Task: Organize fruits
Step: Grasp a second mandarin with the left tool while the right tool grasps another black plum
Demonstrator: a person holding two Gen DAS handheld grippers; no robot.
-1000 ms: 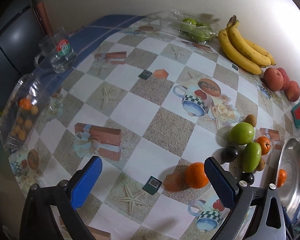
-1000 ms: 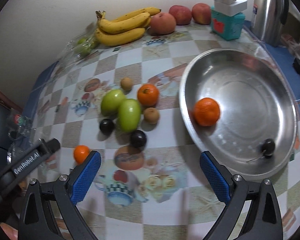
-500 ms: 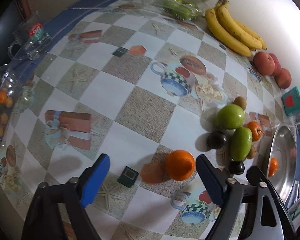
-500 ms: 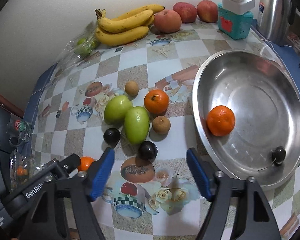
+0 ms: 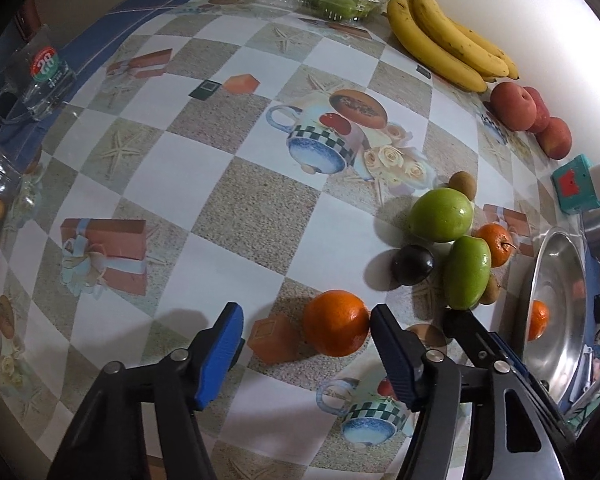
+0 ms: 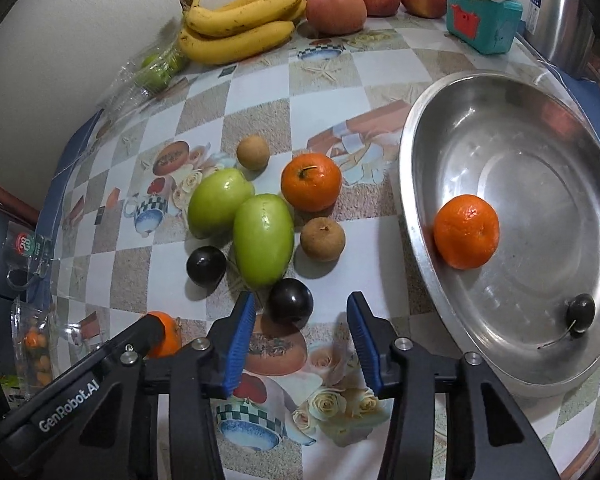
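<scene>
On the checked tablecloth (image 6: 256, 116), largest first. Steel basin (image 6: 428, 136), at the right side: holds one orange (image 6: 466, 232) against its near wall and one small dark stemmed fruit (image 6: 581, 309), well apart. Bunch of bananas (image 6: 236, 26) at the far wall, three reddish apples (image 6: 335, 10) beside it. Loose cluster beside the basin: two green fruits (image 6: 263, 238) touching, one orange with stem (image 6: 311, 182), two brown round fruits (image 6: 322, 239), two dark plums (image 6: 206, 266).

Left gripper (image 5: 306, 330): jaws partly open and closing, a lone orange (image 5: 336, 322) between them; the right pad looks to be just touching its skin, though the view is too curved to be sure, while the left pad stands clear.

Right gripper (image 6: 300, 330): jaws partly open and closing over the nearer plum (image 6: 291, 302), which lies between the blue pads, neither pad pressing it.
</scene>
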